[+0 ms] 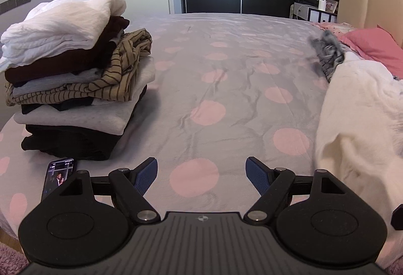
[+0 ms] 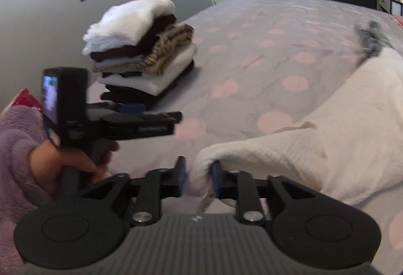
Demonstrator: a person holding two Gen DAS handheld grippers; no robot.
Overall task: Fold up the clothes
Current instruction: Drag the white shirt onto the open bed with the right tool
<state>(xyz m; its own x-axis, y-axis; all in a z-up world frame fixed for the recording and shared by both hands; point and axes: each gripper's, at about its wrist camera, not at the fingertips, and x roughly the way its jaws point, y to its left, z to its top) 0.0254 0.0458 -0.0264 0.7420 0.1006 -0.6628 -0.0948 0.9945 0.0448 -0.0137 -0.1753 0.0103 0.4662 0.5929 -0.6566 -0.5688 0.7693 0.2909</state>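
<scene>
Right claw [image 2: 197, 178]: jaws slightly apart, edge of cream garment [image 2: 314, 149] between them, pads not visibly pressing. Left claw [image 1: 201, 176]: wide apart, empty, above the polka-dot bed [image 1: 226, 98]. Garment spread at right; folded stack [image 1: 73, 73] at left, phone [image 1: 59, 176] just beside it.

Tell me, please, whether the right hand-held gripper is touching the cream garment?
Touching. In the right wrist view a fold of the cream garment sits between the pads of the right hand-held gripper, against its right pad.
</scene>
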